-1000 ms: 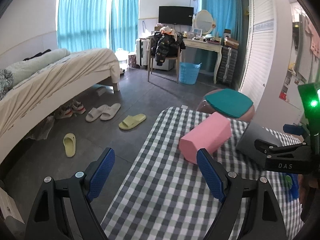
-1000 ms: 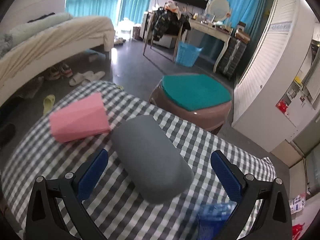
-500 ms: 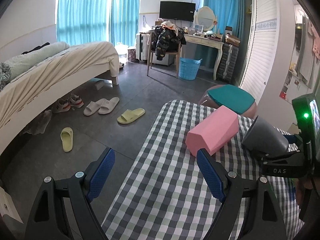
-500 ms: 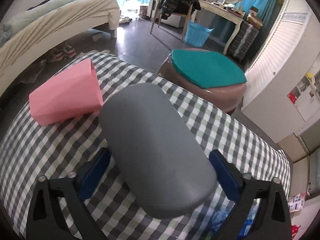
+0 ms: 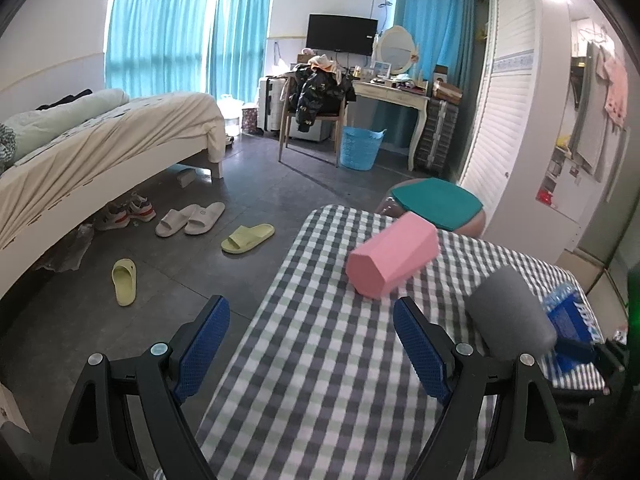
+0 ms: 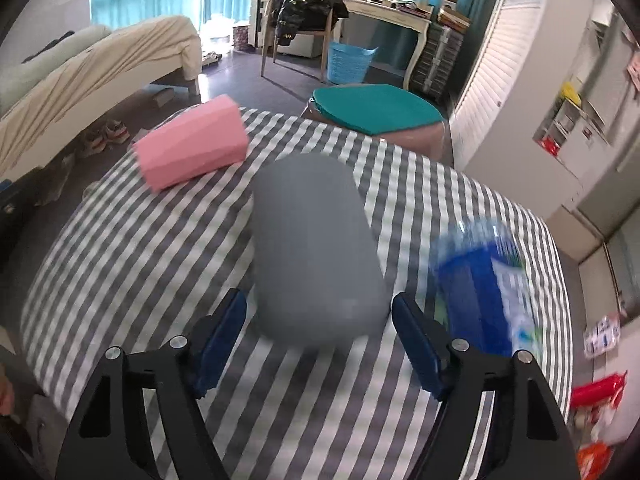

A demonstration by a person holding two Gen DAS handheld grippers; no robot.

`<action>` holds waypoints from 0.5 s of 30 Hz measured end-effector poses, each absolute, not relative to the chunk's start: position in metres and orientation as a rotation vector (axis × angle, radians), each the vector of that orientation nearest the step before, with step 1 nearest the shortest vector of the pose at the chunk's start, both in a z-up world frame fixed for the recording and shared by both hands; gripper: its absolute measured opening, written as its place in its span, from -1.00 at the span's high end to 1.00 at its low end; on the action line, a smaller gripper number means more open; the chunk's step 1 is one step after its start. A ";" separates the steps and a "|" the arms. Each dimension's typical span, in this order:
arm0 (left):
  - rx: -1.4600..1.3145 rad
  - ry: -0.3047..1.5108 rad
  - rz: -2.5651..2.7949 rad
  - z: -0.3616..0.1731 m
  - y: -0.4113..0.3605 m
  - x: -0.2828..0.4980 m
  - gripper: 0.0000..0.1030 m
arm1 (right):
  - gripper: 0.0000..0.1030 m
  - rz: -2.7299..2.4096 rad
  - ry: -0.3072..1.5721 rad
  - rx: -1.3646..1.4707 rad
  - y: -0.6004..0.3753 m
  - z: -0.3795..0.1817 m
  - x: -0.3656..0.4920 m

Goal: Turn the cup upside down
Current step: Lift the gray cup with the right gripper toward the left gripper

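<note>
While the grey cup (image 6: 316, 248) lies between the right gripper (image 6: 318, 340) pads, contact unclear, it looks light, rigid, smooth; grip mid-body; left gripper (image 5: 310, 350) gapes empty.

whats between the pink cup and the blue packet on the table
The grey cup lies on its side between the pink cup and blue packet, in the right wrist view.

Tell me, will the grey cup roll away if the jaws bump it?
Probably a little. The grey cup lies on its rounded side on the checked tablecloth, so a sideways nudge could roll it. It tapers, so it would likely curve, not run straight. It looks smooth and may slip in the right gripper.
</note>
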State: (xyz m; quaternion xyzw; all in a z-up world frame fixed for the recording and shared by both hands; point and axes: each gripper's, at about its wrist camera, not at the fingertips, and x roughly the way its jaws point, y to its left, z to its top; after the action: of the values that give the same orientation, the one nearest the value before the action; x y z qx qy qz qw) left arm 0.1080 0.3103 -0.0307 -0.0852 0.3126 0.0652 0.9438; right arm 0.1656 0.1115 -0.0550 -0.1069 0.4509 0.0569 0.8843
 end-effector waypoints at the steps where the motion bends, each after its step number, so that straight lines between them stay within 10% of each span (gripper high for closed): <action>1: -0.170 0.635 0.125 -0.029 0.309 0.103 -0.68 | -0.45 0.120 0.940 -0.208 0.112 -0.054 0.155; 15: -0.134 0.628 0.126 -0.027 0.305 0.069 -0.68 | -0.48 0.167 0.811 -0.198 0.107 -0.036 0.140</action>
State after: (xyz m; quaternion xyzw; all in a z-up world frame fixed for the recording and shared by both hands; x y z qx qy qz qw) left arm 0.0685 0.3053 -0.0269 -0.0660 0.3084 0.0619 0.9470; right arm 0.1405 0.1068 -0.0365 -0.0962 0.3935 0.0809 0.9107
